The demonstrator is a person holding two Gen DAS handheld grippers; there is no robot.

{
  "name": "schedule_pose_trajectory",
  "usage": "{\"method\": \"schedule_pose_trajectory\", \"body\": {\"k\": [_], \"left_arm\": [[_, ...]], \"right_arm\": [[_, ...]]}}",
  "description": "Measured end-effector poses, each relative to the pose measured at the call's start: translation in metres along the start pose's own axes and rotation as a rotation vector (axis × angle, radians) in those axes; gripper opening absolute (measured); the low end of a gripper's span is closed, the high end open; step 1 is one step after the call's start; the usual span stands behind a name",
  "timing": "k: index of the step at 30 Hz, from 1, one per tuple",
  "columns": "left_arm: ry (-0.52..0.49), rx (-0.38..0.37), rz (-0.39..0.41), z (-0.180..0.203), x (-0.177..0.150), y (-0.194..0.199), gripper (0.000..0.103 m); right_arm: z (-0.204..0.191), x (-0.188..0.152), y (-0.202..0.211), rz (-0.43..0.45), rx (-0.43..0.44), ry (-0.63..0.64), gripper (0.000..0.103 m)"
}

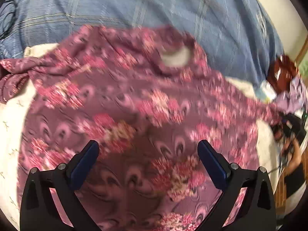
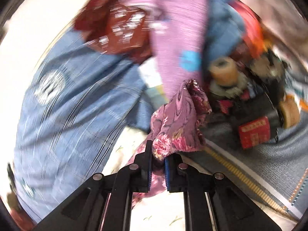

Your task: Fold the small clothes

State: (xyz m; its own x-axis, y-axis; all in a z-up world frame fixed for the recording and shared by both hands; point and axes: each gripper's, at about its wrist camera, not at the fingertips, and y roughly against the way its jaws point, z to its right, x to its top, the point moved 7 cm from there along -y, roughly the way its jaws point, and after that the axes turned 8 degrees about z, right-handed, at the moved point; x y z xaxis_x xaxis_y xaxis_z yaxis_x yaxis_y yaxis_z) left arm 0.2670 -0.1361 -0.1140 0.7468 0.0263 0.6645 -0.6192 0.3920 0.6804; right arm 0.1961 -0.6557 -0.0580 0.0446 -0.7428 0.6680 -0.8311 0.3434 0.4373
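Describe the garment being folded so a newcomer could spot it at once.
On the white bedsheet, below the blue checked blanket, lies a mauve floral-print top. Its pink flower clusters and round neck opening distinguish it from the plain lilac cloth and rust-red patterned fabric.

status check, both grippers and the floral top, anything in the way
Left gripper open, over the floral top, nothing held. Right gripper shut on a bunched end of it. Top spread, unfolded. Other clothes piled beyond, no block.

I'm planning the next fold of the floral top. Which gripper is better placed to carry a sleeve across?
Right. The right gripper is already shut on a bunched end of the floral top. The left gripper hangs wide open above the top's body, holding nothing.
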Motion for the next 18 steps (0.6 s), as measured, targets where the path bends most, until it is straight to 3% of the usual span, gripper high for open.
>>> {"method": "schedule_pose_trajectory", "body": {"k": [5,7,11,18], "left_arm": [[0.07,-0.017,0.061,-0.026,0.007,0.004,0.102],[0.096,-0.015,0.046,-0.036,0.007,0.0,0.102],[0.129,-0.031,0.045,-0.043,0.015,0.005,0.101],[0.084,0.004,0.073,-0.051,0.023,0.018,0.101]], "right_arm": [[-0.064,-0.014,0.009,-0.021,0.045,0.148,0.01],[-0.097,-0.03,0.013,-0.044,0.086,0.221,0.01],[-0.161,-0.077,0.014,-0.108,0.189,0.293,0.01],[-0.245,-0.175,0.02,-0.254,0.33,0.376,0.01]]}}
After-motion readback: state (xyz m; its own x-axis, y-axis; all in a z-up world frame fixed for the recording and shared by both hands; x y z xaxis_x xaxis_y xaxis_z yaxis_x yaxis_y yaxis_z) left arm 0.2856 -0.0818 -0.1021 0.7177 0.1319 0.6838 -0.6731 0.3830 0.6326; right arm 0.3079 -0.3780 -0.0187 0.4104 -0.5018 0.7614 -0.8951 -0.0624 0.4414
